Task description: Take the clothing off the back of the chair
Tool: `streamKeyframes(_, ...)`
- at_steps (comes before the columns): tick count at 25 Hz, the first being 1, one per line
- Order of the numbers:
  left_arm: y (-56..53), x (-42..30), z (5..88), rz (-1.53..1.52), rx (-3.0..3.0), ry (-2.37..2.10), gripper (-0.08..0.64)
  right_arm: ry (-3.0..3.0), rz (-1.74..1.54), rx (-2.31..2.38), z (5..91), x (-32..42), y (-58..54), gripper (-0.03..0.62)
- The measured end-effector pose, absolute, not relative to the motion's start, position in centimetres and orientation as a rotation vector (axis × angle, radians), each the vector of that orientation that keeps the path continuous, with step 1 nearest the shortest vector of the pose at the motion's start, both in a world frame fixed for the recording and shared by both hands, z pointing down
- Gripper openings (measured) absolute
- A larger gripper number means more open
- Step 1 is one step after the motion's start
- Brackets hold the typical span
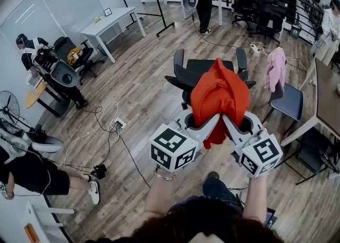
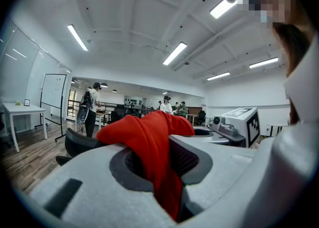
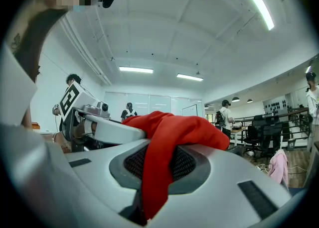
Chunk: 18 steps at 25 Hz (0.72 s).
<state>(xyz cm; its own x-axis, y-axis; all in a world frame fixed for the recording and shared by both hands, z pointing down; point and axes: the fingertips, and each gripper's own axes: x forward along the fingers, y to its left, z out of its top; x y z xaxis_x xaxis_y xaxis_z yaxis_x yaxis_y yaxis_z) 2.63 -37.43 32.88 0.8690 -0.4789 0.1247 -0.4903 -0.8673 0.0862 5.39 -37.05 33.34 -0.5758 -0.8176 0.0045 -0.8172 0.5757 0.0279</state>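
Over the chair (image 1: 187, 73) back, the red garment (image 1: 219, 93) hangs from the left gripper (image 1: 208, 124) and right gripper (image 1: 232, 124), both clamped on it side by side.

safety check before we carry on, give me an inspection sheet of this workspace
surface: wood floor
job's things: red clothing bunched above the black chair; contact with the chair back cannot be told
clutter: pink garment on a blue chair
grippers: left gripper and right gripper both shut on the red clothing
cables: power strip with loose cable on the floor, left of the black chair
surroundings: white table, fan, standing person
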Motion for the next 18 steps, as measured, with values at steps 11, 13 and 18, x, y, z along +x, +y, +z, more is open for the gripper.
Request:
streamKeyframes(11, -34.2, 0.7, 29.8, 0.108, 3.010, -0.752, 0.091, -2.761, -0.190, 1.485, 30.2, 3.4, -33.8, 0.071)
streamKeyframes(13, -33.4, 0.2, 29.4, 0.106, 3.018, -0.752, 0.091, -2.762, -0.203, 1.489, 29.8, 2.9, -33.1, 0.071)
streamKeyframes(18, -31.6, -0.7, 28.7, 0.091, 3.031, -0.760, 0.091, -2.766, -0.233, 1.491, 29.1, 2.0, -31.3, 0.071)
